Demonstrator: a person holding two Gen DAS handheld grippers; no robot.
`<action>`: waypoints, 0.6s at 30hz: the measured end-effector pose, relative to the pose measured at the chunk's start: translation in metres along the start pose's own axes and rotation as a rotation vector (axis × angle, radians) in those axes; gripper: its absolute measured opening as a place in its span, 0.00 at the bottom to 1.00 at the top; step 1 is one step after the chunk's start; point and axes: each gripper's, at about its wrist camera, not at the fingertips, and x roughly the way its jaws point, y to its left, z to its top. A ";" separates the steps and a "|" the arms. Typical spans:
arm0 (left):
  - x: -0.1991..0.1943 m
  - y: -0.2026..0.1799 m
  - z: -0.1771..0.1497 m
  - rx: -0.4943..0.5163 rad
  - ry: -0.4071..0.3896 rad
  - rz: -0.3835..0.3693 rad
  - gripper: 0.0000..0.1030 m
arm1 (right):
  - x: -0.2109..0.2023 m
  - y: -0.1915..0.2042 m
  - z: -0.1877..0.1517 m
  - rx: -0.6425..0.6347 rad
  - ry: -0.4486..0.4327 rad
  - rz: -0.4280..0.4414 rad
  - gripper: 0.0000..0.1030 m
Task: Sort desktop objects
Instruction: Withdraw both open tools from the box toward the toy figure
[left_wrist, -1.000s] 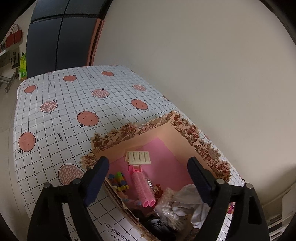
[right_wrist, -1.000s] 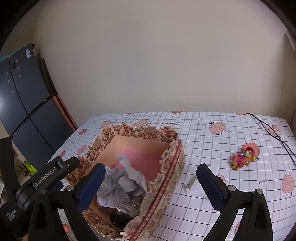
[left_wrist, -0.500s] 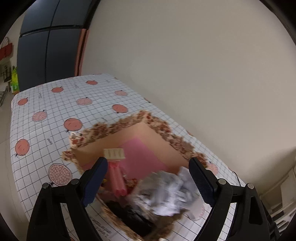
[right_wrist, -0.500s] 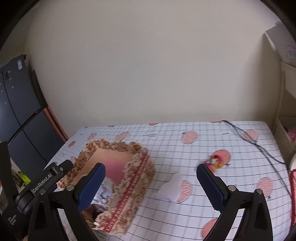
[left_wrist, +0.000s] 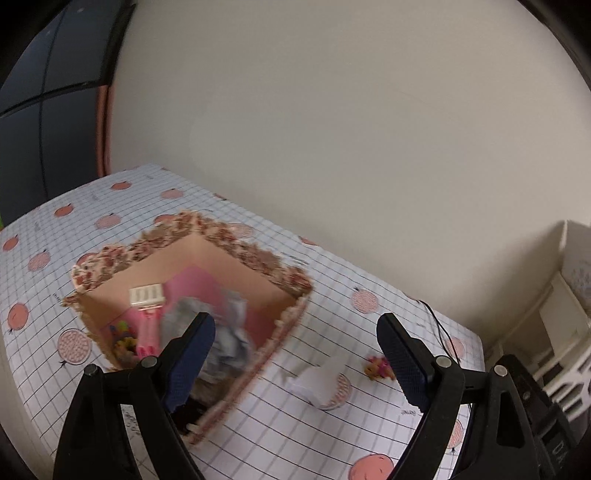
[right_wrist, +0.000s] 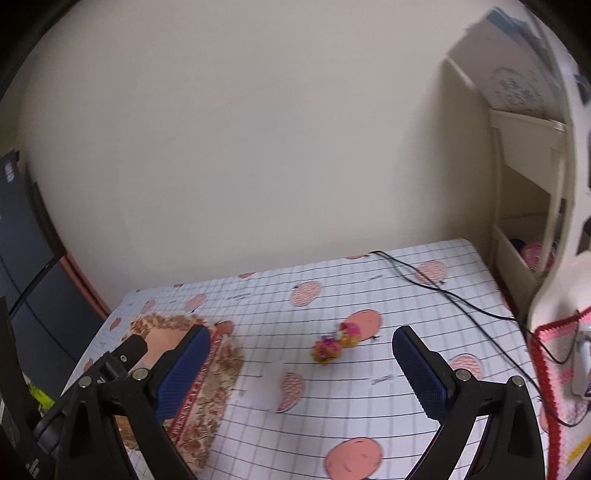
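A floral-edged box (left_wrist: 258, 258) stands on the checked tablecloth, holding a pink hair roller (left_wrist: 147, 328), a cream comb (left_wrist: 147, 295), crumpled grey paper (left_wrist: 229, 332) and small colourful bits. My left gripper (left_wrist: 295, 354) hovers open over the box's right corner, nothing between its fingers. To the right of the box lie a white paper piece (left_wrist: 317, 380) and a small pink-and-yellow toy (left_wrist: 376, 367). In the right wrist view the toy (right_wrist: 332, 343) and the paper (right_wrist: 266, 384) lie ahead of my open, empty right gripper (right_wrist: 301, 369); the box (right_wrist: 199, 387) is at its left.
A black cable (right_wrist: 443, 291) runs across the far right of the table (right_wrist: 369, 424). A cream shelf unit (right_wrist: 517, 184) and a pink crocheted item (right_wrist: 554, 369) stand at the right edge. Dark cabinets (left_wrist: 44, 110) rise beyond the table's left end. A wall backs the table.
Both views have swung to the right and drawn back from the box. The box slid left in both views, and the toy and white paper now show in the left wrist view.
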 end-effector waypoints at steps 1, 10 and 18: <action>0.000 -0.005 -0.002 0.009 -0.002 -0.008 0.87 | -0.001 -0.007 0.001 0.009 -0.001 -0.008 0.97; 0.017 -0.044 -0.021 0.088 0.027 -0.043 0.87 | 0.006 -0.046 -0.001 0.026 0.024 -0.091 0.97; 0.049 -0.061 -0.042 0.140 0.090 -0.043 0.87 | 0.032 -0.062 -0.014 -0.022 0.105 -0.133 0.97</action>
